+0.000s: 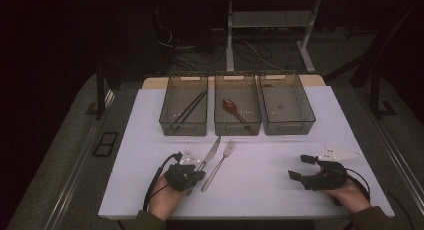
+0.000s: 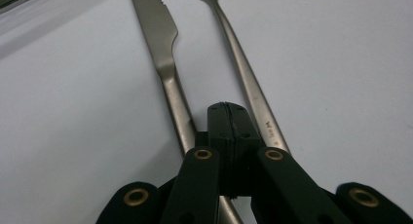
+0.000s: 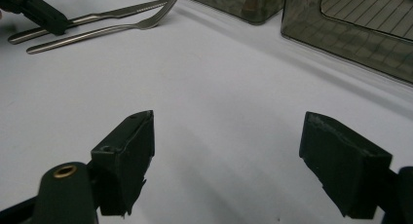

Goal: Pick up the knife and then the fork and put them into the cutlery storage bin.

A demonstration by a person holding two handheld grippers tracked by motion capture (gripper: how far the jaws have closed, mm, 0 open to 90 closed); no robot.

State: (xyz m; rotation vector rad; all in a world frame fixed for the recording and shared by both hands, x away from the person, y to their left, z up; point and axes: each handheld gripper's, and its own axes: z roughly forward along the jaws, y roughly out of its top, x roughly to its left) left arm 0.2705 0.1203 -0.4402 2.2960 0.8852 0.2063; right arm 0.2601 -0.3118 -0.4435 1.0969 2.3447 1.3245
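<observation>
A steel knife [image 1: 211,153] and a steel fork [image 1: 220,163] lie side by side on the white table [image 1: 270,190], handles toward the person. My left gripper [image 1: 198,172] rests low over their handle ends. In the left gripper view its jaws [image 2: 227,113] are shut pad to pad with nothing between them, the knife [image 2: 165,63] just to their left and the fork [image 2: 246,73] just to their right. My right gripper [image 1: 300,167] sits at the near right of the table, open, with only bare table between its jaws [image 3: 226,151].
Three smoky clear bins stand in a row at the back: the left bin [image 1: 172,121] holds black chopsticks [image 1: 190,109], the middle bin [image 1: 252,122] holds a reddish spoon [image 1: 232,107], and the right bin [image 1: 305,112] looks bare. The table's front edge lies just behind both hands.
</observation>
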